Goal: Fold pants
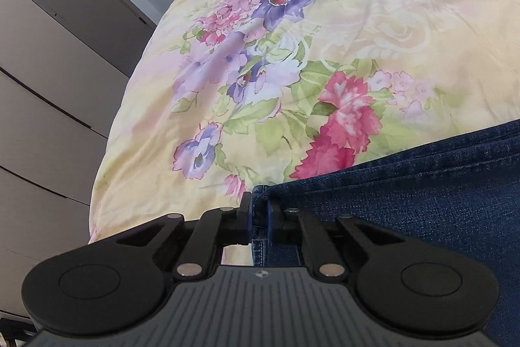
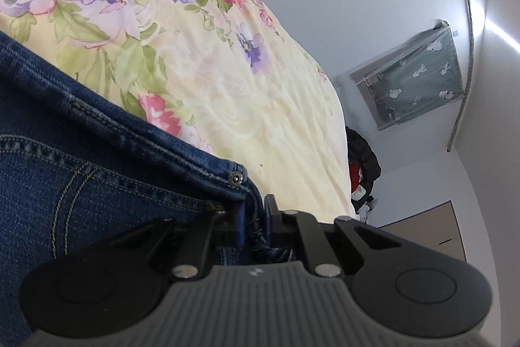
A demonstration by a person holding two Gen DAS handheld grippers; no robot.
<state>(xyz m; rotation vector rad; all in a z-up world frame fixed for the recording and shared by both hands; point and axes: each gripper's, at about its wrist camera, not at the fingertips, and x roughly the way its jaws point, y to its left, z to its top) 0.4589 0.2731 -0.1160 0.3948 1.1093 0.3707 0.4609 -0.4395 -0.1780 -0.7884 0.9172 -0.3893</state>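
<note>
Dark blue jeans (image 1: 406,200) lie on a bed with a yellow floral sheet (image 1: 325,38). My left gripper (image 1: 259,210) is shut on a hem corner of the jeans at their left edge. In the right wrist view the jeans (image 2: 81,178) fill the lower left, with a pocket seam and a metal rivet (image 2: 235,178) showing. My right gripper (image 2: 255,217) is shut on the denim edge just below that rivet. The cloth runs between both pairs of fingers.
A grey wardrobe (image 1: 48,70) stands left of the bed. In the right wrist view the sheet (image 2: 243,103) ends at the bed's right edge. Beyond it are a green patterned fabric wardrobe (image 2: 419,77), dark clothes (image 2: 362,165) on the floor and a wooden cabinet (image 2: 429,230).
</note>
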